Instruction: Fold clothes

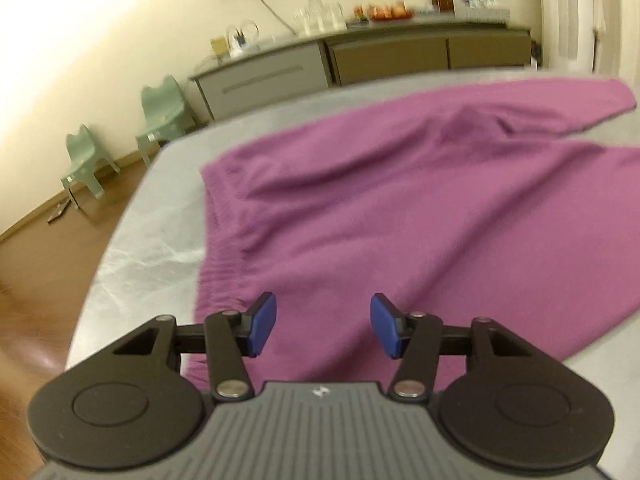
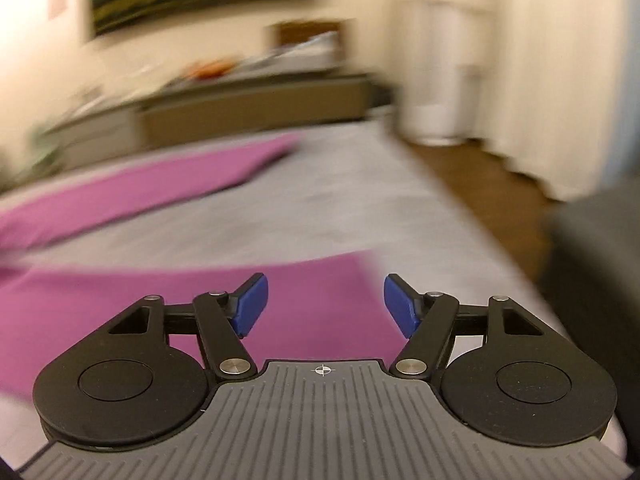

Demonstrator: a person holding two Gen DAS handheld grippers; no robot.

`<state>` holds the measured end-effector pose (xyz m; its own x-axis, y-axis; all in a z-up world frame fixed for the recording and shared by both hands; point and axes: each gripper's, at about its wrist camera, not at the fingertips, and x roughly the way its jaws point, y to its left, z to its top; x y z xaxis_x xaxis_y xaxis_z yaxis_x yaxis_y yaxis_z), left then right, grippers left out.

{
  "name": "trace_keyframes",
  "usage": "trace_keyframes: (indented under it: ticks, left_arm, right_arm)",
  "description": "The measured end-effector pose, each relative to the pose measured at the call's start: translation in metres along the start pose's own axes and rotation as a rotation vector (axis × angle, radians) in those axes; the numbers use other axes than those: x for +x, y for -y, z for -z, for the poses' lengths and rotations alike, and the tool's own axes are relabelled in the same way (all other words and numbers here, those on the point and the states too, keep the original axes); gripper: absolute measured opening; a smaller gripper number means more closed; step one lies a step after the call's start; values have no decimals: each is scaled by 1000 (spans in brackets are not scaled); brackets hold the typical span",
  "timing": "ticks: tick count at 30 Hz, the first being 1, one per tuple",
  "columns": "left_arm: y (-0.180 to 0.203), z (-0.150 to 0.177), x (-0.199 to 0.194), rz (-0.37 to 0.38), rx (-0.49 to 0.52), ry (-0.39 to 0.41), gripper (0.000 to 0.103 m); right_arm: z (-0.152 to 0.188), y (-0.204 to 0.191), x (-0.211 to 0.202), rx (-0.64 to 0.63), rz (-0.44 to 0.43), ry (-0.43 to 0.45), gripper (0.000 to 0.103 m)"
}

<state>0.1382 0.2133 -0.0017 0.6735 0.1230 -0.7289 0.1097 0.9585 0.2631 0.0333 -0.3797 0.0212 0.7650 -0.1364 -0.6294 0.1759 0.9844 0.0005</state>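
Note:
Purple trousers [image 1: 400,208] lie spread on a grey table [image 1: 144,248], the gathered waistband [image 1: 224,240] toward the left and the two legs running to the right. My left gripper [image 1: 323,326] hovers open above the near waist corner, its blue pads [image 1: 262,324] holding nothing. The right wrist view is blurred. There my right gripper [image 2: 326,306] is open above the end of the near trouser leg [image 2: 280,300], with the far leg [image 2: 152,192] stretching across the table [image 2: 360,200] behind. Nothing sits between either pair of pads.
A grey-brown sideboard [image 1: 360,60] with glassware and fruit stands along the far wall. Two small green chairs [image 1: 124,140] sit on the wooden floor left of the table. White curtains [image 2: 500,80] hang at the right, and a dark shape [image 2: 596,280] lies beside the table's right edge.

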Motion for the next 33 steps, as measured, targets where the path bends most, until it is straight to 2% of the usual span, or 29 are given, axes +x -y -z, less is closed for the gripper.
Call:
trace_keyframes:
  ticks: [2,3,4,5,6,7,10,11,12,13,14,17,20,25,26,28,29,30,31,33]
  left_arm:
    - [0,5,16,-22,31,-49,54]
    - [-3,11,21,-36,28,-70,60]
    - [-13,14,21,-28,-11,-80,62]
    - [-27,18,22,-20,-68,-106,64]
    - [-40,23,21,-32,-114,-127,68]
    - [-48,28,20,-51,-134,-138,68]
    - [-58,37,13,-101,-138,-152,67]
    - [-62,38,11,-117,-152,-160,62]
    - [-67,38,7,-132,-166,-160,47]
    - [-71,35,2,-146,-181,-140,45]
    - [-76,32,-4,-156,-201,-112,47]
    - [-100,17,-16,-175,-309,-7,62]
    - [-112,1,6,-212,-359,-17,63]
    - [-94,-20,37,-120,-279,-6,62]
    - [-89,-21,45,-121,-245,-21,62]
    - [-84,-17,67,-166,-209,-103,58]
    - [-91,-14,72,-197,-237,-111,66]
    - [-97,-12,74,-222,-266,-122,65]
    - [-103,-12,73,-232,-292,-139,65]
    - [-110,-10,70,-262,-319,-160,65]
  right_arm:
    - [5,-18,18,-70,-12,-57,68]
    - [7,-24,27,-96,-4,-91,68]
    - [9,-27,37,-112,6,-128,68]
    - [12,-26,44,-111,18,-152,67]
    - [15,-24,50,-104,31,-172,74]
    - [15,-22,55,-81,39,-193,80]
    - [14,-2,58,0,42,-218,83]
    - [14,-3,56,-4,44,-215,83]
    - [14,-6,54,-16,48,-209,83]
    - [13,-9,52,-28,51,-204,80]
    - [11,-12,50,-38,40,-179,80]
    - [2,-27,45,-53,-1,-109,80]
    - [-3,-38,48,-65,-10,-85,82]
    - [-8,-51,63,-94,2,-80,82]
    - [-9,-54,66,-100,5,-79,82]
    - [-9,-59,75,-125,-20,-75,82]
    - [-8,-61,83,-138,-14,-100,82]
    - [-6,-62,92,-150,-1,-132,82]
    - [-5,-64,101,-163,12,-164,88]
    - [-7,-55,107,-104,33,-183,92]
